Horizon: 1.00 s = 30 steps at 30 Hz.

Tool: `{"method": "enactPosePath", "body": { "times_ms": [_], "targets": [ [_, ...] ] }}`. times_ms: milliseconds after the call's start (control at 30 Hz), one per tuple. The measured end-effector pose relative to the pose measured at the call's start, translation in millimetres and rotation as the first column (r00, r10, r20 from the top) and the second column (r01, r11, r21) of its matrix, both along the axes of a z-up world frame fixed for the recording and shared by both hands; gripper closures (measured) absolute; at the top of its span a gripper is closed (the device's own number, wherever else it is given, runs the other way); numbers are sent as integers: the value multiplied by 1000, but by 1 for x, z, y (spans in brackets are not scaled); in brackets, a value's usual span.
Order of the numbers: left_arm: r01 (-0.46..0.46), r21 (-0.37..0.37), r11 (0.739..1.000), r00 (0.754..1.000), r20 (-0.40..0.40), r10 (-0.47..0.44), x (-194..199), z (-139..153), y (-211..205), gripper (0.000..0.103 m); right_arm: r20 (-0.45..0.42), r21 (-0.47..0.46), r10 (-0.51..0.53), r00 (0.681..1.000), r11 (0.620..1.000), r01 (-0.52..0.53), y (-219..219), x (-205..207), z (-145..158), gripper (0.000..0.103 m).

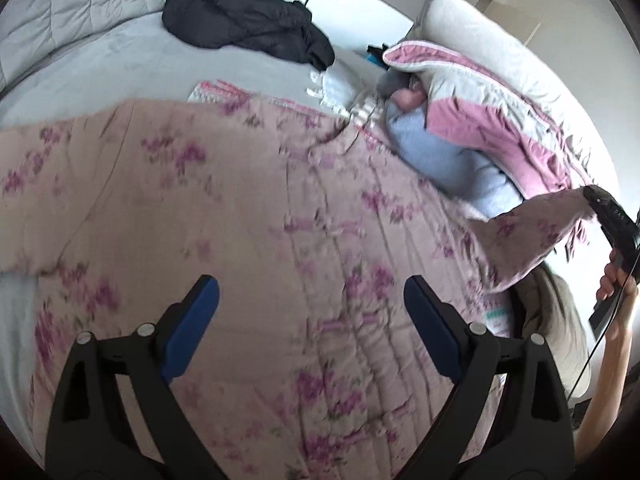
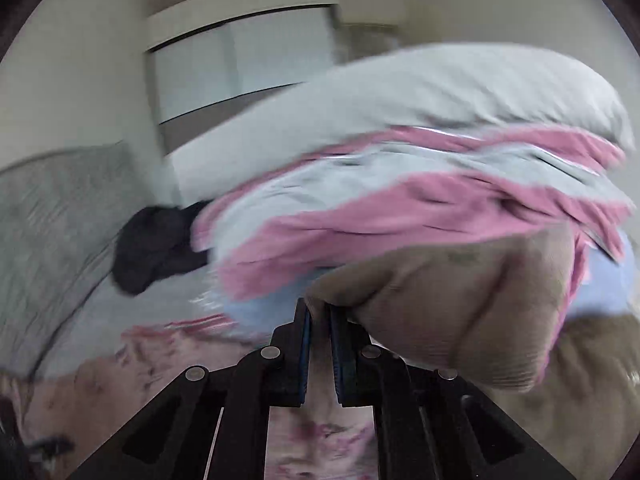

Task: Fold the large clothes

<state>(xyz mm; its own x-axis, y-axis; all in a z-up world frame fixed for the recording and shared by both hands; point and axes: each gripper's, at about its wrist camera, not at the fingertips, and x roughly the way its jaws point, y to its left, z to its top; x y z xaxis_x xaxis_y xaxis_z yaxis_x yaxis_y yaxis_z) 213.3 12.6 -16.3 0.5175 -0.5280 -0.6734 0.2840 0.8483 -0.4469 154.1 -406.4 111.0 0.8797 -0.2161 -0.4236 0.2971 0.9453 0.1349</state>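
right gripper [image 2: 319, 312]: jaws pinching the floral robe's [image 1: 248, 208] corner, lifted off the bed [image 1: 120, 68] | left gripper [image 1: 312, 300]: jaws spread above the robe, empty | advice: carry the corner across level, keeping the fold edge straight.

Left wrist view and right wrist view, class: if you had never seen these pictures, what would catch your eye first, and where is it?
First, the big pink quilted garment with purple flowers, spread over the grey bed and filling the left wrist view. At its right edge the right gripper has its jaws shut on a lifted corner, while the left gripper hangs open above the cloth. A crumpled black jacket lies at the far end.
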Motion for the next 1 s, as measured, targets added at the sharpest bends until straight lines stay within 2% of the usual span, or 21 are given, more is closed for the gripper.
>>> {"method": "enactPosePath", "body": {
  "times_ms": [100,200,333,433,467,500,567,633,733,833,900,1000],
  "targets": [
    [2,-30,1000,1000,9,-2,6,4,0,10,-25,4,127,992,992,-127,49,23,-12,94],
    [12,-64,998,1000,-18,-13,12,-1,1,10,-82,11,241,967,971,-241,93,48,-34,90],
    [5,-64,998,999,-31,-7,17,-16,6,10,-213,-6,360,908,929,-369,151,82,-87,90],
    [-8,-59,998,999,-46,6,24,-26,12,10,-310,82,444,841,893,-442,177,105,-134,86],
    [-11,-65,998,999,-51,8,26,-29,14,10,-337,137,486,806,873,-468,184,112,-152,75],
    [-17,-74,997,998,-60,12,29,-32,17,10,-357,172,509,783,860,-481,187,117,-163,49],
    [-23,-91,996,997,-82,16,34,-39,20,10,-425,253,553,717,833,-492,199,126,-196,14],
    [-26,-97,995,996,-93,17,38,-44,22,10,-446,261,559,699,828,-496,204,126,-206,14],
    [-15,-86,996,995,-99,6,42,-46,21,10,-430,263,553,714,833,-488,198,122,-199,14],
    [8,-63,998,996,-92,-14,52,-44,13,10,-391,260,526,755,850,-458,173,112,-182,14],
    [35,-59,998,996,-80,-40,59,-44,4,10,-356,253,492,795,869,-424,147,105,-171,13],
    [75,-66,995,992,-95,-81,79,-51,-23,10,-322,257,436,840,895,-366,116,94,-163,13]
  ]
}}
